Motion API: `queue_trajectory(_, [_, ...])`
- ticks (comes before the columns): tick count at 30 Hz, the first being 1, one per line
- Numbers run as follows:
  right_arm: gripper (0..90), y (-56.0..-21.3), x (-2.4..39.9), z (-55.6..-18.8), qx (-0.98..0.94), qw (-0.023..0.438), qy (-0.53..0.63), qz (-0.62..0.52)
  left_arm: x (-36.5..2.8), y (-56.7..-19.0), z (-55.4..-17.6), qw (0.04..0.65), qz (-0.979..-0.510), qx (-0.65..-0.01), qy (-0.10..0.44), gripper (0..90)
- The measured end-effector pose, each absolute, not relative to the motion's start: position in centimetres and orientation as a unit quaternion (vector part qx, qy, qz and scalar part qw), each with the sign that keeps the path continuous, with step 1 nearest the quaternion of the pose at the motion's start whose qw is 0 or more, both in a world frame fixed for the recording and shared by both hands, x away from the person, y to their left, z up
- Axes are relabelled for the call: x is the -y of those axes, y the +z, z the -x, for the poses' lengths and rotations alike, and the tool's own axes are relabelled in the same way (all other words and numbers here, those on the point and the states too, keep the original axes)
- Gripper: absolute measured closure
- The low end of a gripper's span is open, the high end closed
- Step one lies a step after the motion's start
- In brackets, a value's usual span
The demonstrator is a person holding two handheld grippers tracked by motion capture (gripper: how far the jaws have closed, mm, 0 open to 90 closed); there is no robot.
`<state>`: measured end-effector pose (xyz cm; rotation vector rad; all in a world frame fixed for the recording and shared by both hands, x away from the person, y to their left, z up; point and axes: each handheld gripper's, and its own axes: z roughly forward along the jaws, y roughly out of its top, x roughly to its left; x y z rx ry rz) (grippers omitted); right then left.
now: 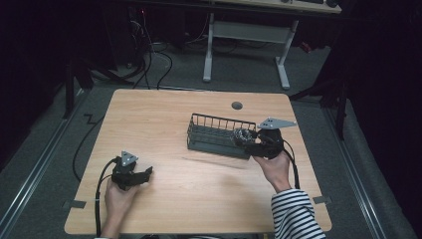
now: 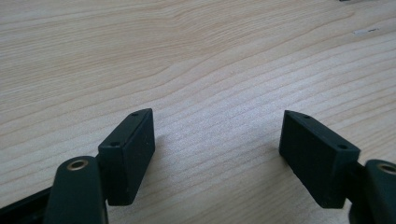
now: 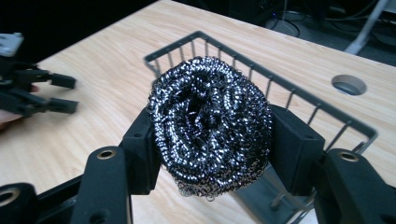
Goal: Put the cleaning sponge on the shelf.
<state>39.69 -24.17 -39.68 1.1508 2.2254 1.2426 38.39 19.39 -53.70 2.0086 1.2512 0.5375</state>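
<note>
Steel mesh, coiled into a round scouring pad (image 3: 211, 125), sat clamped between the jaws of my right gripper (image 3: 212, 140), which I held over the near right end of the dark wire basket (image 1: 209, 130). I judged the pad light and springy, soft enough to squash yet rough enough not to slip; its loose strands looked likely to snag on the basket wires. Taking it across its middle, as I had, seemed the surest hold. My left gripper (image 1: 145, 174) rested low over the bare wooden table (image 1: 179, 199), well apart from the basket, jaws spread wide on nothing.
</note>
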Motion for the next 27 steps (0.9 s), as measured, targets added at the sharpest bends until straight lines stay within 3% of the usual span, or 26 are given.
queue_trajectory(14, [41.4,-41.3,23.0,-44.8,-0.790,0.174,0.370,-0.456,-19.4,-53.7,-38.4,0.349,-0.775,-0.483,0.208,27.3])
queue_trajectory(27, [39.6,-43.7,22.2,-47.3,-0.796,0.188,0.304,-0.489,-19.4,-53.7,-38.4,0.349,-0.775,-0.483,0.208,27.4])
